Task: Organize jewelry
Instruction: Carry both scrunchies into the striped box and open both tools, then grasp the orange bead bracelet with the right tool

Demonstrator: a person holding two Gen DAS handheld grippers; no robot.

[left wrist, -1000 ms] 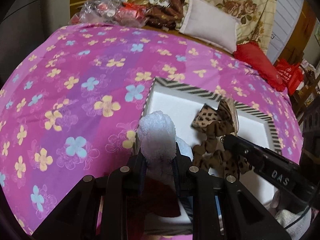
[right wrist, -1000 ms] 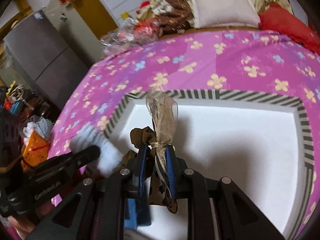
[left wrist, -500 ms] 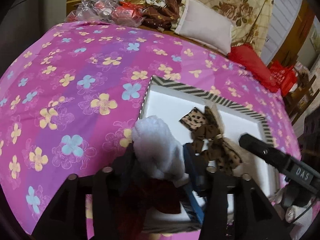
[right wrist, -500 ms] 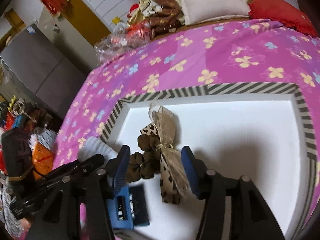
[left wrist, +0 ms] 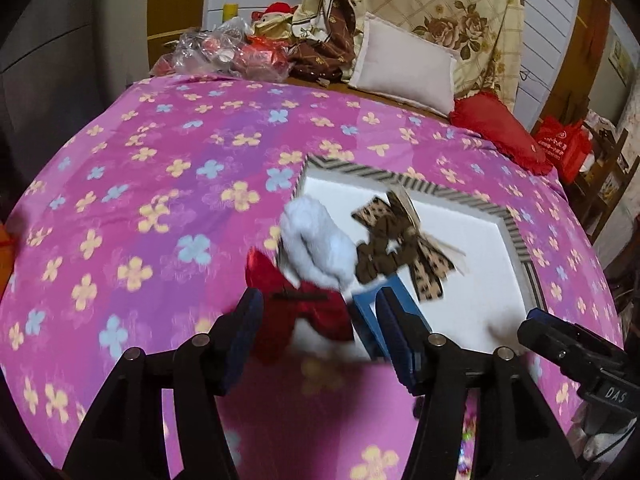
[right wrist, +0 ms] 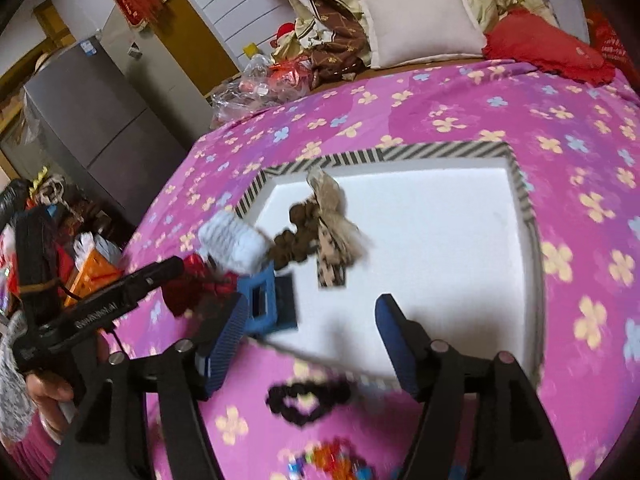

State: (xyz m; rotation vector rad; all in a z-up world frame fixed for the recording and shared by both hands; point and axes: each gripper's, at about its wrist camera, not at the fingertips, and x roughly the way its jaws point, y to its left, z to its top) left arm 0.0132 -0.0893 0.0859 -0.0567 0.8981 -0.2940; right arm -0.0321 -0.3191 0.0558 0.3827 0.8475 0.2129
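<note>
My left claw (left wrist: 320, 332) wide, empty; jaws just been opening. White fluffy hair piece with red bow (left wrist: 316, 252) lies just ahead of its tips, at near-left corner of white tray (left wrist: 472, 312). My right claw (right wrist: 310, 328) also spread, empty, jaws just opening. Leopard bow scrunchie (right wrist: 320, 232) rests in tray ahead of it. Judged step: both pieces released. Next: black scrunchie (right wrist: 308, 400) on bed below right claw, needs reach back and closing.

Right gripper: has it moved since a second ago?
Yes. The right gripper has backed away from the striped tray, its jaws just opened, leaving the leopard bow lying free inside.
</note>
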